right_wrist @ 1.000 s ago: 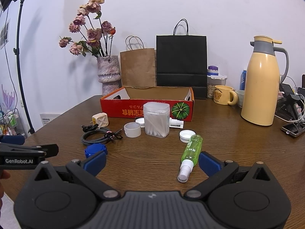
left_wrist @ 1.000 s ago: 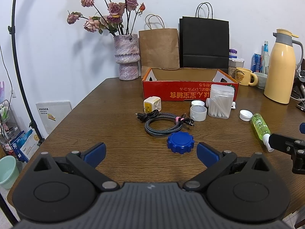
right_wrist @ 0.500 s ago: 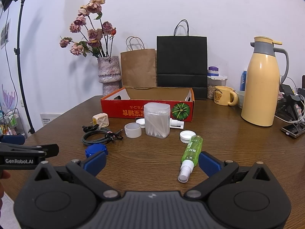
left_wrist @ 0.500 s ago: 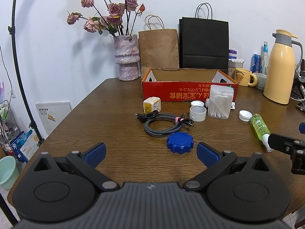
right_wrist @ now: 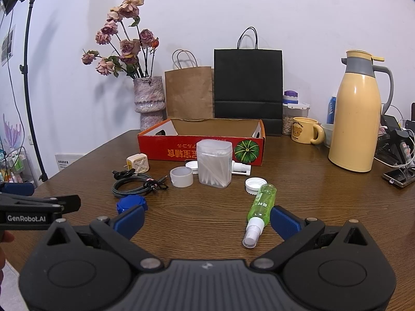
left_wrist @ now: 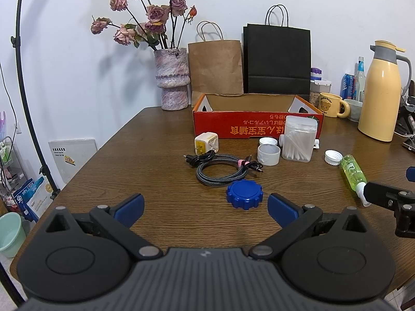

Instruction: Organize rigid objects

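Clutter lies before the empty box (left_wrist: 256, 119), awaiting sorting. Left hand-held gripper (left_wrist: 205, 207) spread, blue cap (left_wrist: 244, 194) at 1 o'clock; right hand-held gripper (right_wrist: 207, 219) spread, holding nothing.

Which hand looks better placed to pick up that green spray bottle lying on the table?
The right gripper: the green spray bottle lies just ahead, near its right finger, jaws open. The left gripper faces the blue cap instead.
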The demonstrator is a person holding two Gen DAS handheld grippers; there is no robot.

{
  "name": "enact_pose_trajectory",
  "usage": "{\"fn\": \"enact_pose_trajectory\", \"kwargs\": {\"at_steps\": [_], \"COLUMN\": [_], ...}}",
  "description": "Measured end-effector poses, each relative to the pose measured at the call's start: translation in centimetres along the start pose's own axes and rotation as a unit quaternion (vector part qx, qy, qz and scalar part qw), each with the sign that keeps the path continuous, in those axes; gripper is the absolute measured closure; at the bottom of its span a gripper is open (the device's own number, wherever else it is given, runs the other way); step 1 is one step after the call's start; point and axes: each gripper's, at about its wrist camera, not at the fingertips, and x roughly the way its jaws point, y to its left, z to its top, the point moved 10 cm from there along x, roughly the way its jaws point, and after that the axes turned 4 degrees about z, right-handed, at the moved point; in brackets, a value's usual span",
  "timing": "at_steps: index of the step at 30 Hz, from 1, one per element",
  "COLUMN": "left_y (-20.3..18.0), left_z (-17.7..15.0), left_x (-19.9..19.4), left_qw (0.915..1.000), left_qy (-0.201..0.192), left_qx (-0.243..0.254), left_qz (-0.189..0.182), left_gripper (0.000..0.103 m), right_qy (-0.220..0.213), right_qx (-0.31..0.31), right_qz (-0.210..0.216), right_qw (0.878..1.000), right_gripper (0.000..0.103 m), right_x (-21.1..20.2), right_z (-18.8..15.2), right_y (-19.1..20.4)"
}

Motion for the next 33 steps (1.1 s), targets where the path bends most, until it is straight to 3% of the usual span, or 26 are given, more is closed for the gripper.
{"fn": "enact_pose_trajectory", "kwargs": {"at_steps": [18, 33], "left_y": [-0.4, -1.0], "left_z": [-0.4, -0.1], "left_x": [1.5, 4.9], "left_qw": [0.9999, 0.9995], "left_qy": [0.010, 0.030], "left_qx": [0.001, 0.002], "left_qz": [-0.003, -0.007], "left_gripper": [0.000, 0.000], "right_qy": [0.013, 0.042], "right_qx": [-0.004, 0.006], "right_qz": [-0.002, -0.028], "right_qw": [1.000, 0.999], "right_gripper": [0.000, 0.000], "right_x": [1.3, 5.1], "right_z": [0.0, -0.6], "right_y": [-0.4, -3.1]}}
